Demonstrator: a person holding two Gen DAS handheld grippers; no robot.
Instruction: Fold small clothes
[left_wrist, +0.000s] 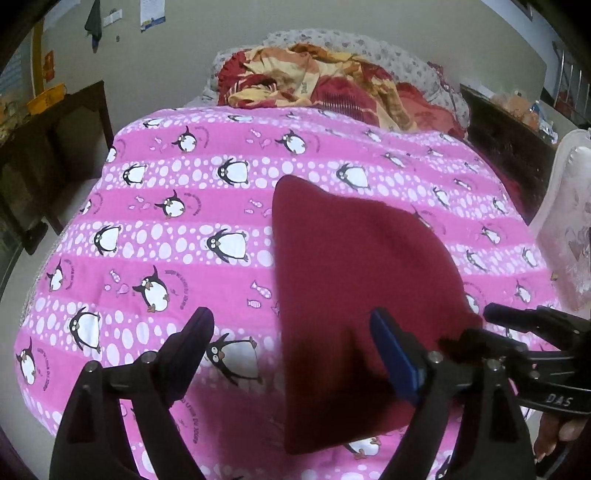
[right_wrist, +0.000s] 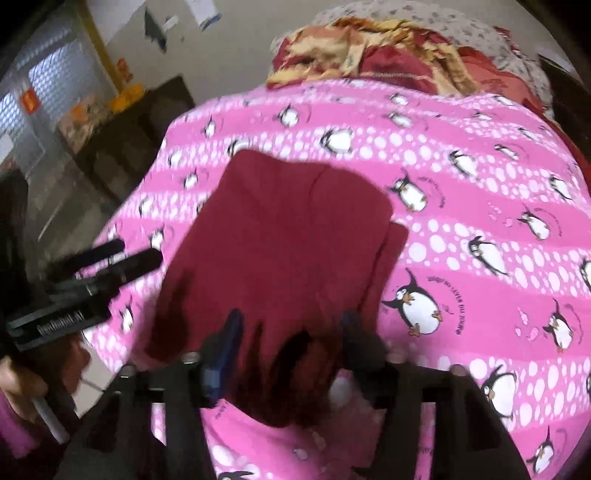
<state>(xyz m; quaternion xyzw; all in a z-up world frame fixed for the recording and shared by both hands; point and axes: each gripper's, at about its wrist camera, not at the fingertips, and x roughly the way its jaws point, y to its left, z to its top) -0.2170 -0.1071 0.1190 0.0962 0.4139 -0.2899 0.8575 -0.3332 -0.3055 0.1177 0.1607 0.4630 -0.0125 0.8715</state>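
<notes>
A dark red garment (left_wrist: 354, 280) lies folded on the pink penguin bedsheet (left_wrist: 166, 229); it also shows in the right wrist view (right_wrist: 288, 236). My left gripper (left_wrist: 291, 321) is open, its fingers wide apart over the garment's left edge, holding nothing. My right gripper (right_wrist: 291, 325) is open around the garment's near edge, the cloth bunched between the fingers. The right gripper also shows in the left wrist view (left_wrist: 480, 332) at the garment's right side. The left gripper shows in the right wrist view (right_wrist: 125, 254) at the garment's left.
A crumpled red and yellow blanket (left_wrist: 325, 81) and a floral pillow (left_wrist: 424, 62) lie at the bed's far end. Dark wooden furniture (left_wrist: 55, 140) stands left of the bed. A pale plastic-wrapped object (left_wrist: 569, 229) sits at the right edge.
</notes>
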